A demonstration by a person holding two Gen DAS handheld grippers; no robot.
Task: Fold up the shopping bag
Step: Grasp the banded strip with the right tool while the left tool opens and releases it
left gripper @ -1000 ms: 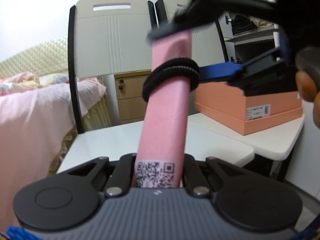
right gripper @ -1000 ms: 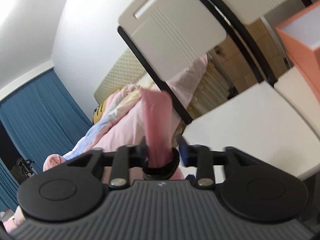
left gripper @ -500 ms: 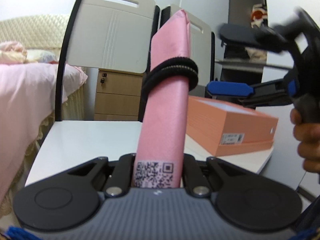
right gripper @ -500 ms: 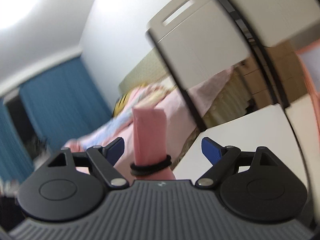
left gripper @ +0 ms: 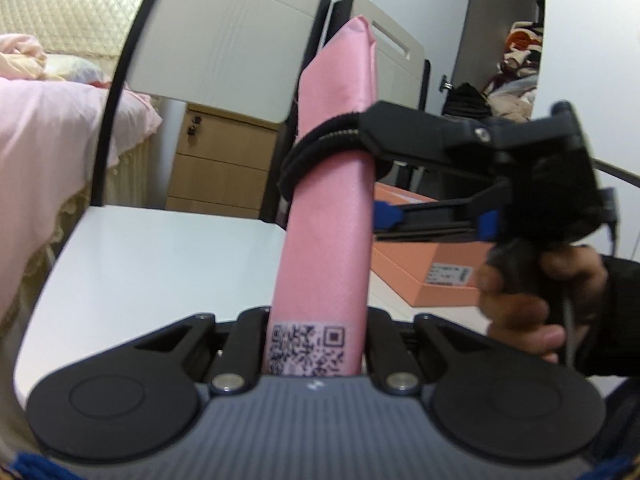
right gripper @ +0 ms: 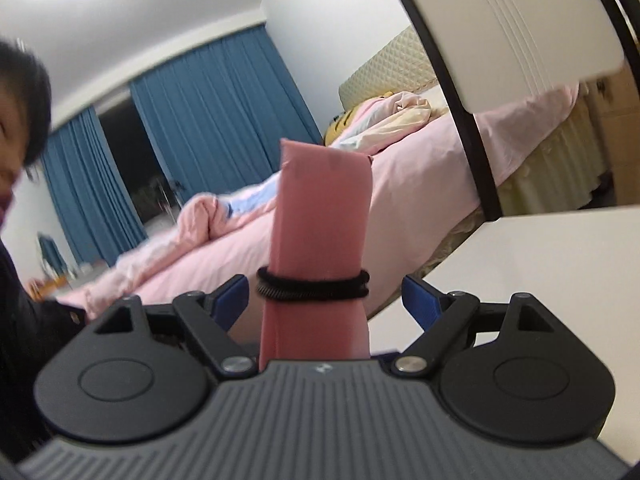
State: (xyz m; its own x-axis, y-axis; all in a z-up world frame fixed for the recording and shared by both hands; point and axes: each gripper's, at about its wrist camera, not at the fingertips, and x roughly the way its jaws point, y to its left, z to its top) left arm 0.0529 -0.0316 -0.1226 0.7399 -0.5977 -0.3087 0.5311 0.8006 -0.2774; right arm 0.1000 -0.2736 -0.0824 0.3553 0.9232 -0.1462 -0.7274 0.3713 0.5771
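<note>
Right gripper (right gripper: 324, 296) has come back in beside the elastic band (left gripper: 320, 156), jaws wide either side of the rolled pink shopping bag (left gripper: 332, 216) clamped upright in the left gripper (left gripper: 316, 344) above the counter (left gripper: 160, 264); snagging the band could unroll it.

White bench (left gripper: 152, 264) w/ orange box (left gripper: 424, 276); two white chairs (left gripper: 224, 40) behind; wooden drawers (left gripper: 220, 168); pink bed (right gripper: 420, 184); blue curtains (right gripper: 224, 120).
</note>
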